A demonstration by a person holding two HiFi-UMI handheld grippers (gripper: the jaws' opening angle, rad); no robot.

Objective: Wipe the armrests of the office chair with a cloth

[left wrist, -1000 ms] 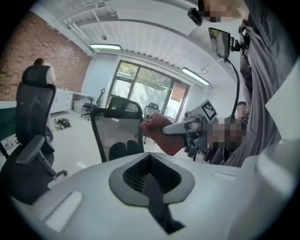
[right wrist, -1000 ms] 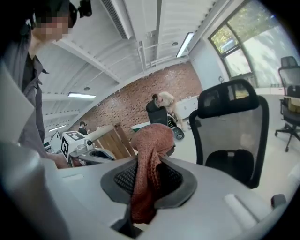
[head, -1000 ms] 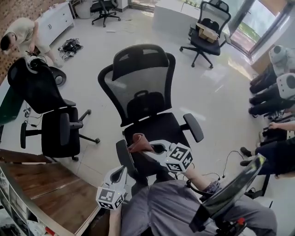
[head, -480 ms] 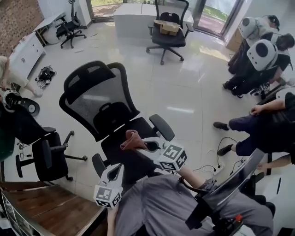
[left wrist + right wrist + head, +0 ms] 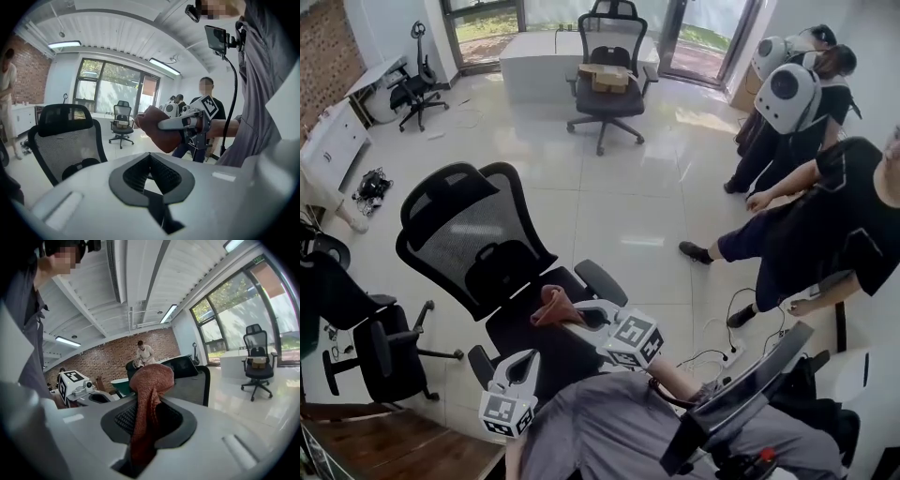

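Since a second ago your head has swung, so the office chair [image 5: 478, 246] now sits further left in the head view, and people standing at the right [image 5: 806, 216] have come into sight. Your grip on the cloth has not changed.

From above, you see only a rust-coloured bunch of cloth [image 5: 548, 304] sticking out past the right gripper [image 5: 569, 317], held over the chair's seat between the two armrests. The nearer armrest [image 5: 601, 281] is just beside it, and I cannot tell whether they touch. The right gripper view shows more: the cloth [image 5: 149, 399] runs down between the jaws, which are clamped on it.

Your left gripper [image 5: 525, 358] hangs low by the other armrest [image 5: 482, 367]. In its own view the left gripper's [image 5: 150, 158] fingers are together with nothing between them, and the cloth [image 5: 152, 132] shows beyond.
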